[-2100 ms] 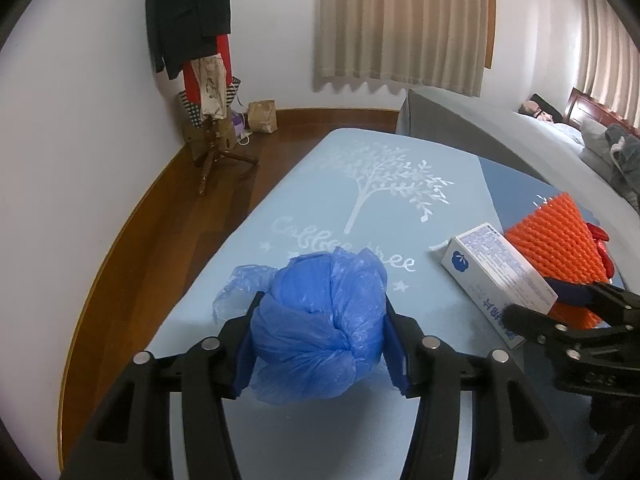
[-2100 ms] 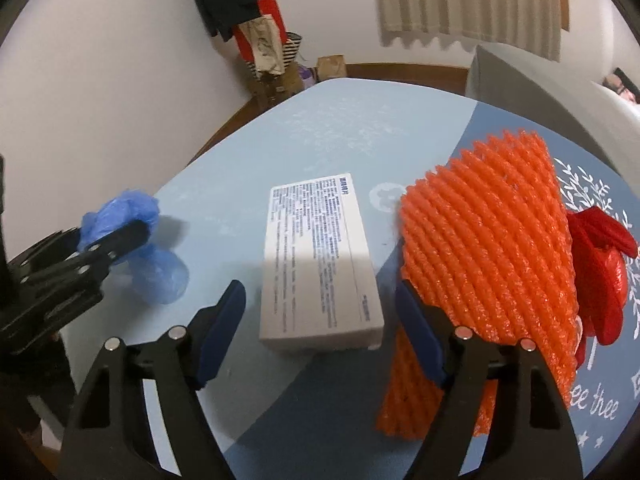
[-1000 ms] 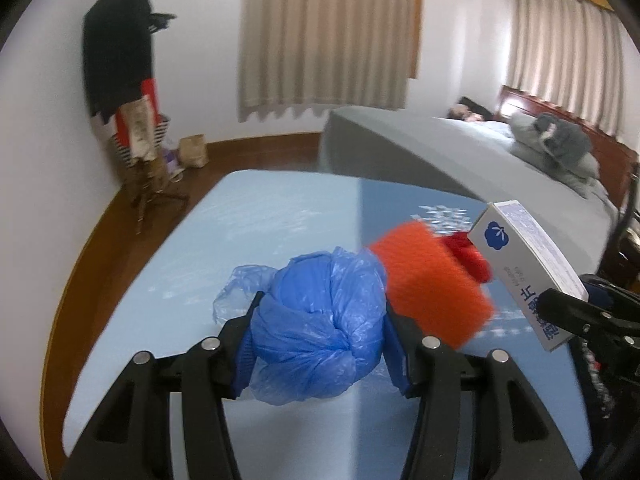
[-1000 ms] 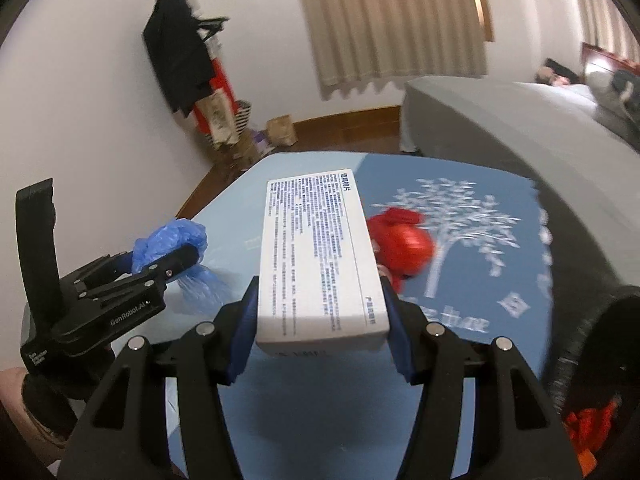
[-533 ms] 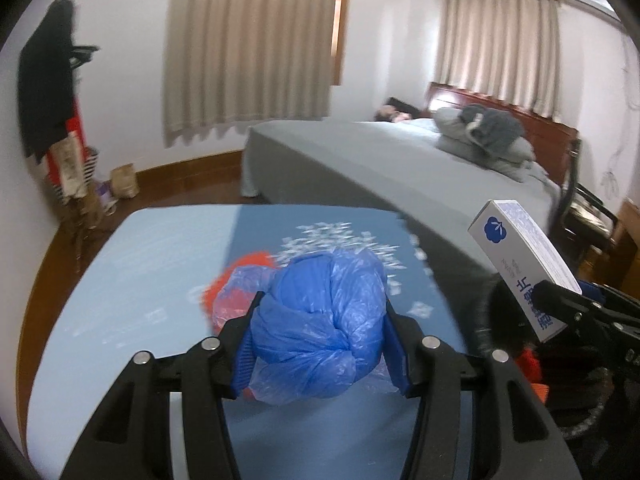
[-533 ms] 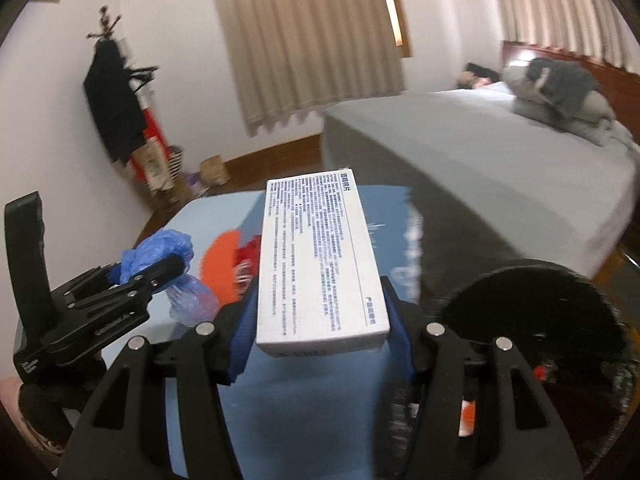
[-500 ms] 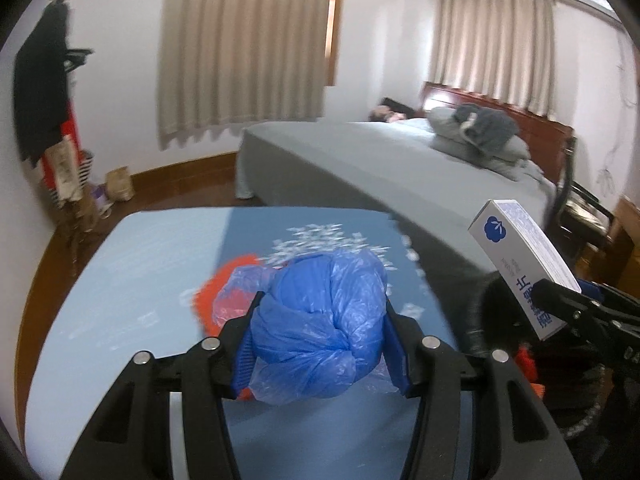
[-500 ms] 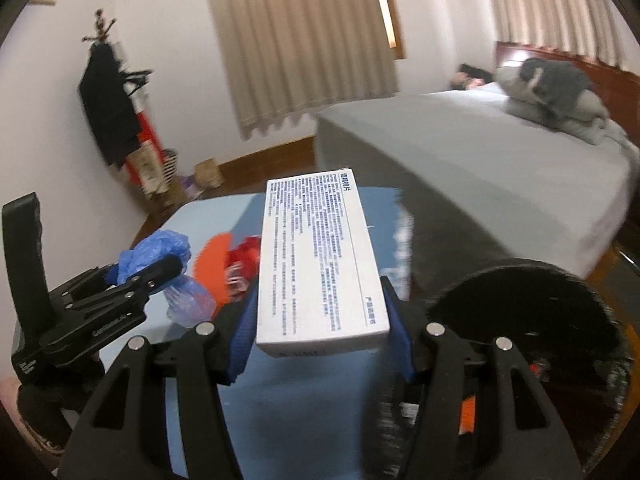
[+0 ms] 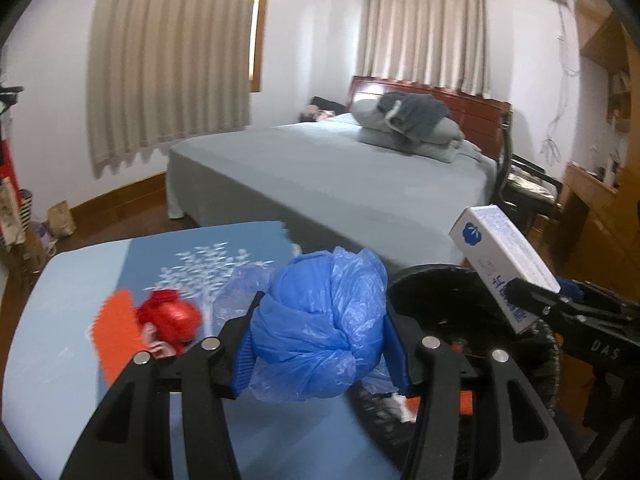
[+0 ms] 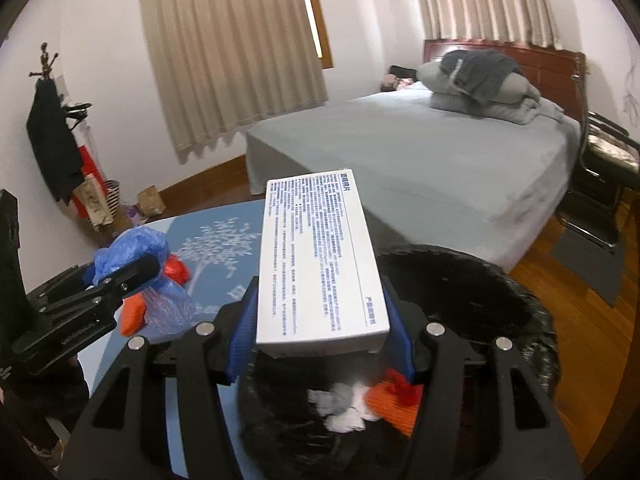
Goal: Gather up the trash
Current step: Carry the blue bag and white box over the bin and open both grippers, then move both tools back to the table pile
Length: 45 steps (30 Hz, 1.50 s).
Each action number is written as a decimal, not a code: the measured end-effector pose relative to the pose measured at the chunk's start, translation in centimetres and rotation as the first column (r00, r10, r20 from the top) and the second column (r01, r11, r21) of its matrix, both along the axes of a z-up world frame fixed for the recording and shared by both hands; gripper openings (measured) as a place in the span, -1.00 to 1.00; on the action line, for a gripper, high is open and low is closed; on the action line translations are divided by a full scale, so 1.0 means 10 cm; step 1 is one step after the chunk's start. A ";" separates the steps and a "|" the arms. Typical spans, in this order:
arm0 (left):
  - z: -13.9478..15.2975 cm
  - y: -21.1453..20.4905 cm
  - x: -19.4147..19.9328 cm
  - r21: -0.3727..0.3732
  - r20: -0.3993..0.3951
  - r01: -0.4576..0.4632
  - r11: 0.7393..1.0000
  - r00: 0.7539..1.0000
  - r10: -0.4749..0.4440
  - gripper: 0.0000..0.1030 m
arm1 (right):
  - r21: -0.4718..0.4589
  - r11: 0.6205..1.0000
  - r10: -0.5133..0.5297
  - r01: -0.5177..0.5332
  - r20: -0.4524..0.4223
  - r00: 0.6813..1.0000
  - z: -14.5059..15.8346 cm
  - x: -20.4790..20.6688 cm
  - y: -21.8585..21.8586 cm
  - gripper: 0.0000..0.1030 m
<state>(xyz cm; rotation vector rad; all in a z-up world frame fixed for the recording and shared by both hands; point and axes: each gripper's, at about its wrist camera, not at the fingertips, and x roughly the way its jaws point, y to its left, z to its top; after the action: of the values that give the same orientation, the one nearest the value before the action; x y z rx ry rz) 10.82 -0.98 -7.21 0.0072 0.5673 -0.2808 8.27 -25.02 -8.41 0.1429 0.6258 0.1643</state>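
Note:
My left gripper point(image 9: 320, 354) is shut on a crumpled blue plastic bag point(image 9: 320, 320), held above the edge of the blue table point(image 9: 60, 360). My right gripper point(image 10: 320, 340) is shut on a white printed box point(image 10: 320, 260), held over a black trash bin point(image 10: 480, 300). The left wrist view has that same box point(image 9: 500, 264) at right, above the bin point(image 9: 452, 300). Orange and white scraps point(image 10: 384, 400) lie inside the bin. An orange foam net point(image 9: 116, 336) and a red wrapper point(image 9: 172, 318) lie on the table.
A grey bed point(image 9: 340, 176) with folded bedding stands beyond the table. A chair point(image 10: 604, 184) is at the bed's right side, with wooden floor point(image 10: 592, 320) past the bin. A coat rack point(image 10: 56, 144) and bags stand by the left wall. Curtains cover both windows.
Both grippers have swung right with their loads, from over the table toward the black bin. The bin has come fully into view under the box; the net and wrapper have slid left.

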 end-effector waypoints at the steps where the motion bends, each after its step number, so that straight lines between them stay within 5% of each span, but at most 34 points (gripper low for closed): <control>1: 0.00 -0.09 0.01 0.001 0.001 0.018 1.000 1.000 -0.018 0.03 | -0.001 1.000 -0.010 0.010 -0.003 1.000 -0.01 -0.02 -0.04 0.07; 16: -0.25 -1.06 0.18 0.013 -0.035 0.207 0.978 0.978 -0.206 0.03 | -0.040 0.988 -0.150 0.148 -0.069 0.986 -0.34 -0.08 -0.71 0.07; 19: -0.32 -1.15 0.22 0.008 -0.059 0.235 0.972 0.970 -0.235 0.16 | -0.060 0.983 -0.177 0.172 -0.079 0.981 -0.40 -0.08 -0.78 0.10; 24: -0.35 -1.17 0.22 -0.006 -0.064 0.250 0.968 0.966 -0.250 0.57 | -0.079 0.973 -0.222 0.215 -0.082 0.972 -0.46 -0.11 -0.89 0.53; 30: -0.32 -0.94 0.20 0.014 -0.049 0.197 0.980 0.979 -0.196 0.78 | -0.058 0.971 -0.234 0.231 -0.056 0.971 -0.42 -0.16 -0.89 0.83; 39: -0.27 -0.27 0.16 0.053 -0.021 0.029 0.998 0.999 -0.028 0.81 | -0.012 0.987 -0.158 0.158 -0.045 0.986 -0.32 -0.03 -0.43 0.86; 45: -0.33 0.34 0.11 0.095 0.008 -0.133 0.987 0.991 0.132 0.81 | 0.007 0.999 -0.053 0.053 -0.033 0.998 -0.31 0.15 0.09 0.86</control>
<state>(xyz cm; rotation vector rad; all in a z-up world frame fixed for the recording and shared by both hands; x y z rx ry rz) 11.96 2.41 -10.52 0.0614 0.5759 -0.1241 9.79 -24.10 -11.49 0.1702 0.6537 0.1138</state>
